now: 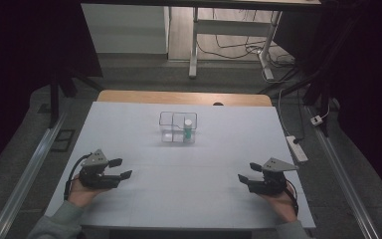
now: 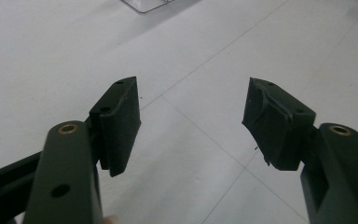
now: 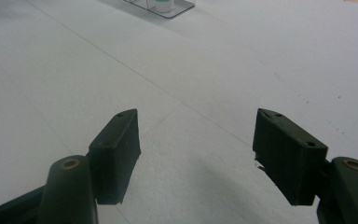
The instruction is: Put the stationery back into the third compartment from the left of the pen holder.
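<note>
A clear plastic box [image 1: 177, 127] with two compartments stands at the table's middle back. A small bottle with a white cap and green label [image 1: 187, 130] stands upright in its right compartment. My left gripper [image 1: 120, 168] rests near the front left, open, nothing between its jaws. My right gripper [image 1: 246, 172] rests near the front right, open and empty too. In the left gripper view the gripper [image 2: 191, 116] points over bare white surface toward the box corner [image 2: 144, 4]. In the right gripper view the gripper [image 3: 196, 149] faces the box base [image 3: 168, 8].
The white table cover [image 1: 189, 169] spans the table, with a wooden strip [image 1: 184, 97] along the far edge. Beyond stand a white desk frame [image 1: 229, 30] and floor cables. A power strip [image 1: 297, 148] lies off the right edge.
</note>
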Action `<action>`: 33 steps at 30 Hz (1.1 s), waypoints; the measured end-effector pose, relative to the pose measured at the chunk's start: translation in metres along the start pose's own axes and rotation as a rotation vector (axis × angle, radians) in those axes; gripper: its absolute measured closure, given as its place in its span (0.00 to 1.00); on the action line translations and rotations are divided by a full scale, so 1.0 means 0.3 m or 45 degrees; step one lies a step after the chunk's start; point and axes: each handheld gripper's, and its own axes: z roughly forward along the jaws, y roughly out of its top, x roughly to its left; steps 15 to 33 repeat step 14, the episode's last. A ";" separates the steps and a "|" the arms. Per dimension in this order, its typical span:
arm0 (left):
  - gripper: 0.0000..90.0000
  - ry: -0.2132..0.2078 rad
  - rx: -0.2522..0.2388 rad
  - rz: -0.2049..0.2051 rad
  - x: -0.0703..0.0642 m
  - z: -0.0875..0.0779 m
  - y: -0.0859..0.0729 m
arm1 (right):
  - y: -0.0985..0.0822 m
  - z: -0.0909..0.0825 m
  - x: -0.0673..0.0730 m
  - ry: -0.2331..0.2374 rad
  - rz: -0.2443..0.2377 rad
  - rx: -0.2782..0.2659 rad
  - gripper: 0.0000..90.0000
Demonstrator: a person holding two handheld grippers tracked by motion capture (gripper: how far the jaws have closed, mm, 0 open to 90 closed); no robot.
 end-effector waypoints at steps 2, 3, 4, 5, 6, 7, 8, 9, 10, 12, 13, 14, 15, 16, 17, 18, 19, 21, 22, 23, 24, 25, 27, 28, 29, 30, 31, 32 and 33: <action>0.39 0.001 0.004 0.003 0.001 0.005 0.002 | -0.002 -0.002 0.000 0.001 0.003 0.000 0.34; 0.39 0.004 0.006 0.007 0.000 0.006 0.003 | -0.002 -0.005 -0.001 0.002 0.002 0.006 0.34; 0.38 0.004 0.007 0.011 -0.002 0.007 0.004 | -0.003 -0.005 0.000 0.001 0.004 -0.001 0.34; 0.38 0.005 0.008 0.017 -0.003 0.008 0.005 | -0.003 -0.007 -0.001 0.001 0.001 0.003 0.34; 0.38 0.007 0.008 0.019 -0.004 0.008 0.005 | -0.003 -0.007 -0.001 0.002 0.002 0.003 0.34; 0.38 0.007 0.007 0.018 -0.004 0.007 0.006 | -0.004 -0.006 -0.001 0.003 0.004 -0.003 0.33; 0.38 0.006 0.006 0.017 -0.004 0.007 0.007 | -0.004 -0.007 -0.001 0.002 0.002 0.001 0.33; 0.38 0.007 0.007 0.018 -0.004 0.006 0.008 | -0.004 -0.007 0.000 0.004 0.002 0.002 0.33; 0.38 0.008 0.004 0.016 -0.005 0.006 0.008 | -0.004 -0.008 0.000 0.005 -0.001 0.005 0.33; 0.37 0.009 0.005 0.014 -0.005 0.005 0.008 | -0.003 -0.007 0.003 0.005 -0.005 0.003 0.33; 0.36 0.009 0.005 0.014 -0.005 0.004 0.008 | -0.003 -0.006 0.005 0.007 -0.006 0.002 0.33; 0.36 0.008 0.006 0.013 -0.005 0.004 0.009 | -0.002 -0.006 0.007 0.003 -0.007 0.003 0.32; 0.36 0.008 0.006 0.013 -0.005 0.004 0.009 | -0.002 -0.006 0.007 0.003 -0.007 0.003 0.32; 0.36 0.008 0.006 0.013 -0.005 0.004 0.009 | -0.002 -0.006 0.007 0.003 -0.007 0.003 0.32; 0.36 0.008 0.006 0.013 -0.005 0.004 0.009 | -0.002 -0.006 0.007 0.003 -0.007 0.003 0.32; 0.36 0.008 0.006 0.013 -0.005 0.004 0.009 | -0.002 -0.006 0.007 0.003 -0.007 0.003 0.32; 0.36 0.008 0.006 0.013 -0.005 0.004 0.009 | -0.002 -0.006 0.007 0.003 -0.007 0.003 0.32; 0.36 0.008 0.006 0.013 -0.005 0.004 0.009 | -0.002 -0.006 0.007 0.003 -0.007 0.003 0.32; 0.36 0.008 0.006 0.013 -0.005 0.004 0.009 | -0.002 -0.006 0.007 0.003 -0.007 0.003 0.32; 0.36 0.008 0.006 0.013 -0.005 0.004 0.009 | -0.002 -0.006 0.007 0.003 -0.007 0.003 0.32; 0.36 0.008 0.006 0.013 -0.005 0.004 0.009 | -0.002 -0.006 0.007 0.003 -0.007 0.003 0.32; 0.36 0.008 0.006 0.013 -0.005 0.004 0.009 | -0.002 -0.006 0.007 0.003 -0.007 0.003 0.32; 0.36 0.008 0.006 0.013 -0.005 0.004 0.009 | -0.002 -0.006 0.007 0.003 -0.007 0.003 0.32; 0.36 0.008 0.006 0.013 -0.005 0.004 0.009 | -0.002 -0.006 0.007 0.003 -0.007 0.003 0.32; 0.36 0.008 0.006 0.013 -0.005 0.004 0.009 | -0.002 -0.006 0.007 0.003 -0.007 0.003 0.32; 0.36 0.008 0.006 0.013 -0.005 0.004 0.009 | -0.002 -0.006 0.007 0.003 -0.007 0.003 0.32; 0.36 0.008 0.006 0.013 -0.005 0.004 0.009 | -0.002 -0.006 0.007 0.003 -0.007 0.003 0.32; 0.36 0.008 0.006 0.013 -0.005 0.004 0.009 | -0.002 -0.006 0.007 0.003 -0.007 0.003 0.32; 0.36 0.008 0.006 0.013 -0.005 0.004 0.009 | -0.002 -0.006 0.007 0.003 -0.007 0.003 0.32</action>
